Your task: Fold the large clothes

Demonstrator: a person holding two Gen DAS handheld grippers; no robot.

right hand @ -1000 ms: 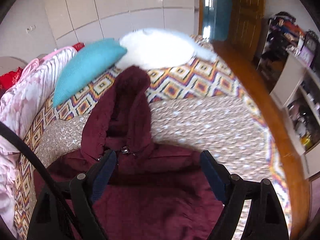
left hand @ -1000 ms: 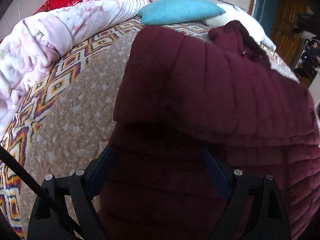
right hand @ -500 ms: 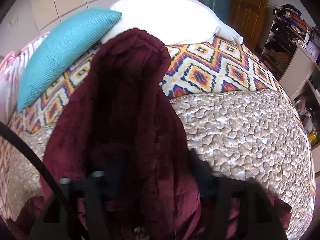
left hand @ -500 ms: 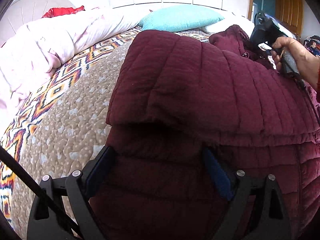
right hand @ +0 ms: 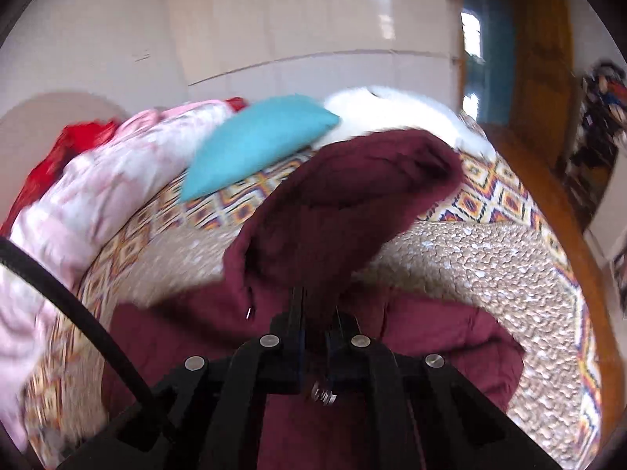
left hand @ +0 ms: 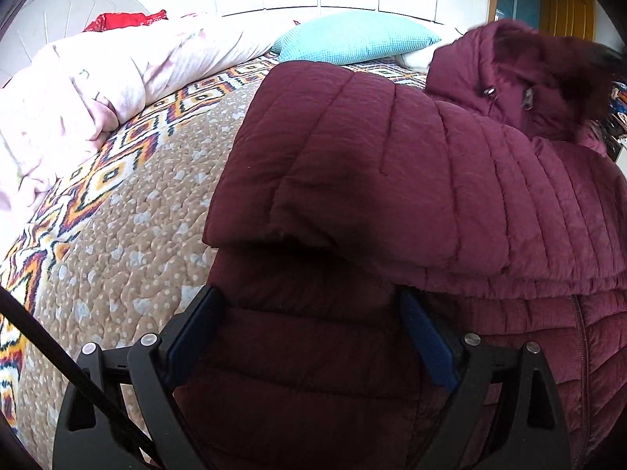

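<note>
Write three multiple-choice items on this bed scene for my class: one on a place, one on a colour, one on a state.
1. Where does the teal pillow lie?
A. at the far end of the bed
B. on the floor
C. on top of the jacket

2. What colour is the jacket?
A. navy
B. maroon
C. grey

3. How does the right claw stand?
A. wide open
B. out of view
C. shut on the hood

Answers:
1 A, it rests on the patterned cover beyond the jacket.
2 B, its quilted fabric is dark red.
3 C, its fingers are closed together with the hood's fabric pinched between them.
</note>
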